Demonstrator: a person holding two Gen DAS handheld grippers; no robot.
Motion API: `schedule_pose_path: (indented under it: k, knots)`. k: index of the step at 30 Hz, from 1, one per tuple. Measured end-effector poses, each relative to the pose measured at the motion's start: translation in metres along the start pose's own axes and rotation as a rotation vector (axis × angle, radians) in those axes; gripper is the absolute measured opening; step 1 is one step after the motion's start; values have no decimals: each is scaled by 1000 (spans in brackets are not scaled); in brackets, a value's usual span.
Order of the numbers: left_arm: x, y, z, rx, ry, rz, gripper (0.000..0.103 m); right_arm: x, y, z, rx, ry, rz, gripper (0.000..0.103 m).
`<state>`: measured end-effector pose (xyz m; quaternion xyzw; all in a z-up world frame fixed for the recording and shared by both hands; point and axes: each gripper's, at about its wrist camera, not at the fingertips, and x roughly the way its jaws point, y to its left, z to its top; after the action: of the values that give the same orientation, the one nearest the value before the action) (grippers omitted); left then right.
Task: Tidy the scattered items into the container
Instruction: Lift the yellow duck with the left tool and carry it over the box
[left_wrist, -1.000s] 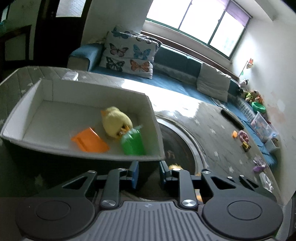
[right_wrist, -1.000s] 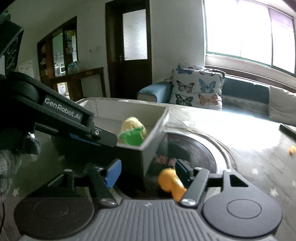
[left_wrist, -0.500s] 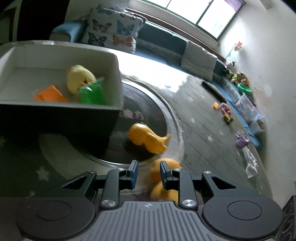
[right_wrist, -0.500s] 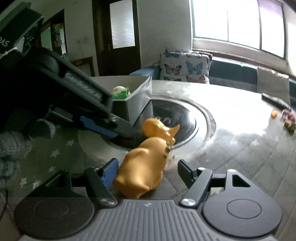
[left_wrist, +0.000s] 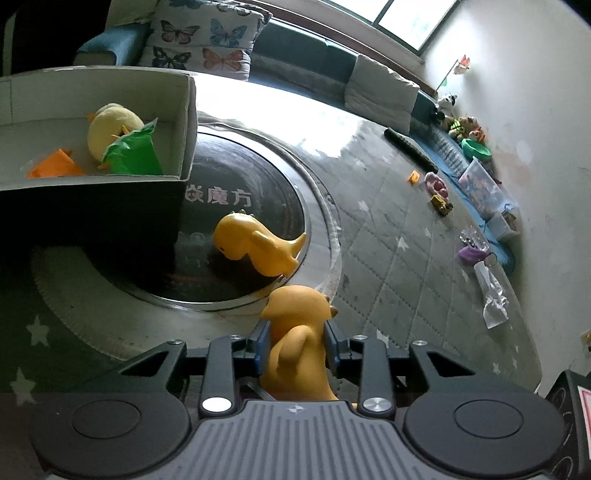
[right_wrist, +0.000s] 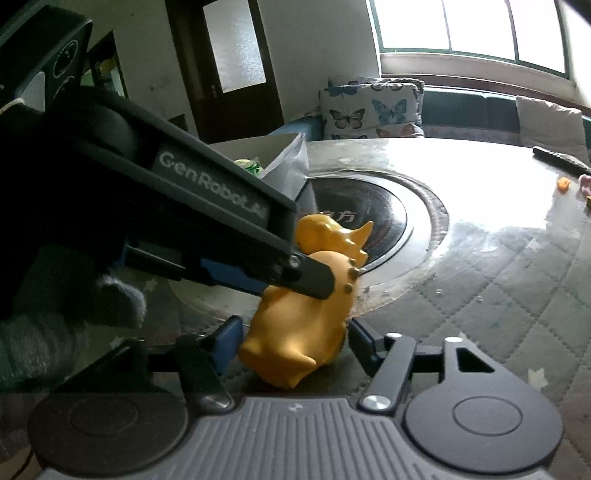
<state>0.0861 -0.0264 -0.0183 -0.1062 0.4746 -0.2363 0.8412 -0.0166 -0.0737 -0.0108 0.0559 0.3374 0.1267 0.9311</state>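
Observation:
Two orange toy dinosaurs lie by the table's round dark inset. My left gripper (left_wrist: 295, 341) is shut on the near dinosaur (left_wrist: 297, 343), its pads against both flanks. My right gripper (right_wrist: 291, 343) is open, its fingers on either side of the same dinosaur (right_wrist: 295, 332) without touching it. The left gripper's arm crosses the right wrist view. The second dinosaur (left_wrist: 256, 243) lies on the dark inset just beyond, also visible in the right wrist view (right_wrist: 328, 232). The white box (left_wrist: 186, 122) stands at the left and holds a yellow plush (left_wrist: 110, 127), a green packet (left_wrist: 133, 155) and an orange piece (left_wrist: 55, 168).
The quilted table cover (left_wrist: 399, 258) stretches right, with a black remote (left_wrist: 410, 149) and small toys (left_wrist: 436, 184) at its far edge. A plastic bag (left_wrist: 491, 291) lies at the right edge. A sofa with a butterfly cushion (left_wrist: 207, 40) is behind.
My left gripper swung away from the box, came down over the near dinosaur and shut on it. My right gripper moved in around the same dinosaur and stayed open.

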Motion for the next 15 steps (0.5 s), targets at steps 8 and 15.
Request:
schedule_pose_path:
  k: [8, 15]
  knots:
    - [1, 2, -1, -7, 4, -7, 36, 5, 2, 2, 3, 4, -12, 62]
    - [-6, 1, -5, -6, -16, 8, 35, 4, 5, 2, 5, -4, -10, 61]
